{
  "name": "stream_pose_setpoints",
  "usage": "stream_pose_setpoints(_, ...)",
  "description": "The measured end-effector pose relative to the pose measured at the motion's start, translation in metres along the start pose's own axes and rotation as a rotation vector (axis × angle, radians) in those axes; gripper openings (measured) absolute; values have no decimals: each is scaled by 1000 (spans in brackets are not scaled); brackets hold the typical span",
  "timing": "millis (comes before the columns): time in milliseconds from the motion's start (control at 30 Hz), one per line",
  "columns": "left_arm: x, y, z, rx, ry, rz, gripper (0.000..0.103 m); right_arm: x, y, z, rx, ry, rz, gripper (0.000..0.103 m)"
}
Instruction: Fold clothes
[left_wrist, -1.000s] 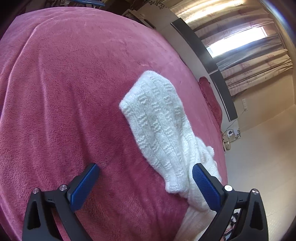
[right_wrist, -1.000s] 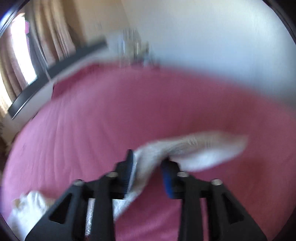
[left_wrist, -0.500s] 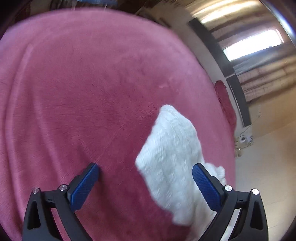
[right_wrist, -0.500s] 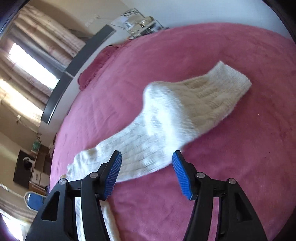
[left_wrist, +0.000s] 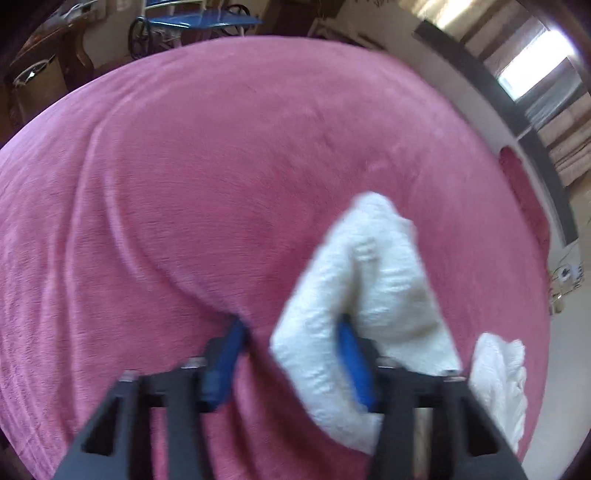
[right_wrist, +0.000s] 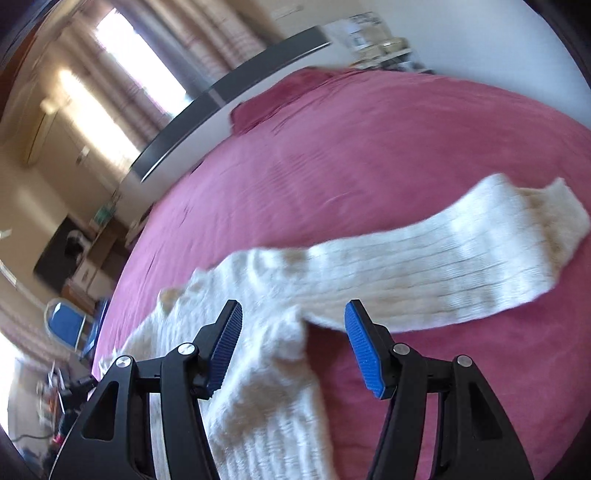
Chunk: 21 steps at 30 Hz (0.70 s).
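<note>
The white knitted garment (right_wrist: 424, 266) lies on a bed covered by a pink blanket (right_wrist: 369, 147). In the right wrist view its long sleeve runs from the lower left of the frame up to the right edge, and the body of the knit bunches at the bottom between and below the right gripper (right_wrist: 291, 343). That gripper's jaws stand moderately wide and hold nothing; the knit lies beneath the gap, not pinched.

In the left wrist view the left gripper (left_wrist: 288, 354) sits at the bottom centre, and its jaws are closing. A fold of the white knit lies between them at the lower right of the frame, and the pink blanket puckers up towards the left pad, so both cloths seem to be in the bite. The picture is blurred, and I cannot tell whether the pads already press on the knit.

The main risk, as I judge it, is that the left jaws catch blanket along with the garment; lifting would then drag the bed cover and spoil the fold. A second risk is a shallow grip: the loose, thick knit could slip out once pulled. Third, the sleeve lies stretched out across the bed with the right gripper free, so a one-sided pull could twist the garment instead of folding it flat.
</note>
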<state>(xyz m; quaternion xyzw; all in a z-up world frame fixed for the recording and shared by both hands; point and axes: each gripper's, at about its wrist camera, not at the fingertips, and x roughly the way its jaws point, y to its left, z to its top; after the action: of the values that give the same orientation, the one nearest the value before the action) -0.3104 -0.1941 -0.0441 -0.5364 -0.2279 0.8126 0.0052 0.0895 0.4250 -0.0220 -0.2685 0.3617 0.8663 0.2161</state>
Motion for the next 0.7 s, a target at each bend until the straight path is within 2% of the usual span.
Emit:
stream_pose_setpoints(33, -7, 8, -1, -19, -6, -31, 12, 4, 4, -4, -18, 10, 6, 62)
stream_pose_setpoints(200, -38, 25, -12, -45, -57, -112, 11, 17, 15, -18, -47, 39, 36, 62)
stream_pose_setpoints(300, -37, 28, -12, -47, -74, -168, 10, 16, 17, -22, -46, 46, 44, 62)
stream_pose_setpoints(400, -28, 44, -4, -143, -50, -401, 10, 12, 17, -22, -38, 43, 49, 62)
stream_pose_setpoints(500, -54, 39, 19, -120, -135, -531, 9, 7, 18, -21, -31, 34, 49, 62)
stream_pose_setpoints(567, -82, 23, 49, -57, -201, -566, 9, 5, 20, -20, -38, 27, 49, 62)
stream_pose_setpoints(667, -142, 18, 93, 5, -361, -563, 9, 2, 26, -18, -51, 16, 49, 62)
stream_pose_setpoints(700, -158, 24, 95, 29, -404, -543, 9, 2, 27, -18, -52, 11, 51, 62)
